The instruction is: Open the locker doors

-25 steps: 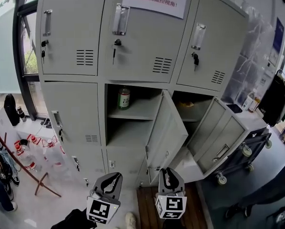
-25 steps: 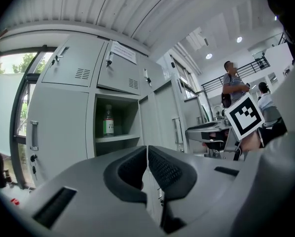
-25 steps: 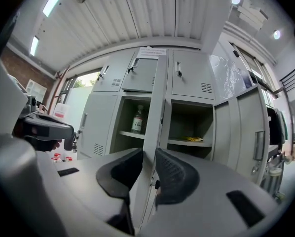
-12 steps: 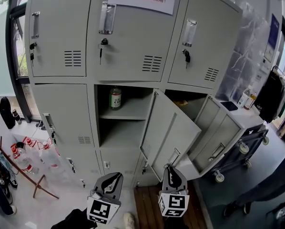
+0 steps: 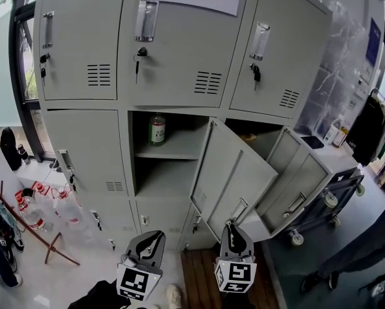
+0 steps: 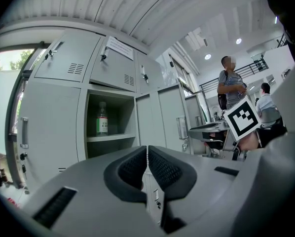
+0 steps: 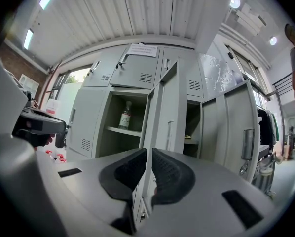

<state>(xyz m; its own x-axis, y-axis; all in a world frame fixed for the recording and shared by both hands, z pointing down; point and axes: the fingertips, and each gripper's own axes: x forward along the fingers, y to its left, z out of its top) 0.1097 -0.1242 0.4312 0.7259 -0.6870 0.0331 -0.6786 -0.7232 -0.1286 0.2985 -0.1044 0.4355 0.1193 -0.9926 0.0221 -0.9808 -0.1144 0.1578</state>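
Two claws: left claw (image 6: 147, 151) closed empty; right claw (image 7: 148, 153) seemingly clamped on locker door (image 5: 234, 172) edge.

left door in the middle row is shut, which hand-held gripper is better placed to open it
Left. The left hand-held gripper, jaws together and empty, is on the same side as the shut door and its handle. The right hand-held gripper is at the bottom of the open middle door, farther off.
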